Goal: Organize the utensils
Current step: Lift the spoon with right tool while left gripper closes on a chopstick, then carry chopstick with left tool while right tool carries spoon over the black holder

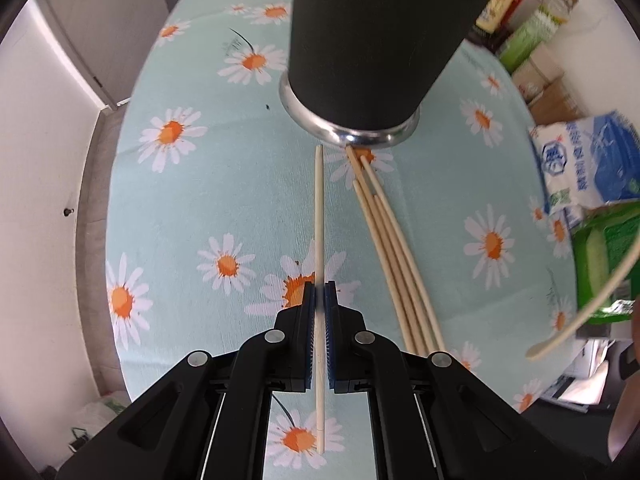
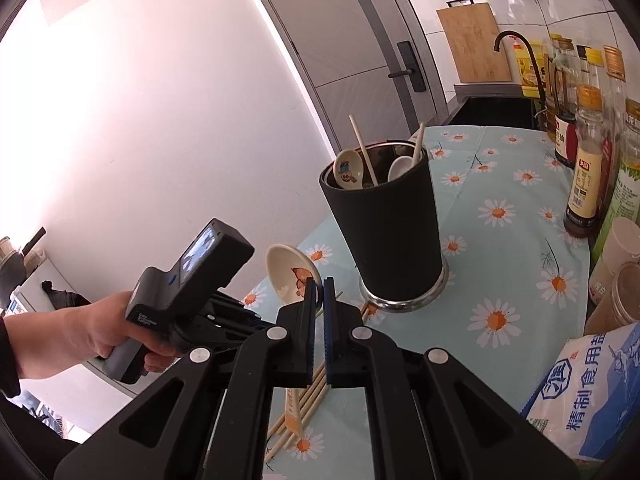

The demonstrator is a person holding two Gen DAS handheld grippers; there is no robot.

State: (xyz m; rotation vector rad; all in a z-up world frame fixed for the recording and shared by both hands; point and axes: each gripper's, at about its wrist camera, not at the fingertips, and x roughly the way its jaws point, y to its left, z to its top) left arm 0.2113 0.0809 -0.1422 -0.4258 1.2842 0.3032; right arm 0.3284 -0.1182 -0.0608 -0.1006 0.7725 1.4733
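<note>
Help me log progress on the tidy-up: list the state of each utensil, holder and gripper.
Left gripper: shut on one chopstick.
Right gripper: shut on spoon.
Holder: upright, already holding spoons and chopsticks.
Loose chopsticks: lying on the tablecloth.

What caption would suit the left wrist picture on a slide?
Left tool pinches one chopstick above the daisy tablecloth, beside loose chopsticks and a black holder.

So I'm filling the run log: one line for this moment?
left tongs: shut on chopstick | right tongs: shut on spoon | holder: upright | four chopsticks on table
</note>
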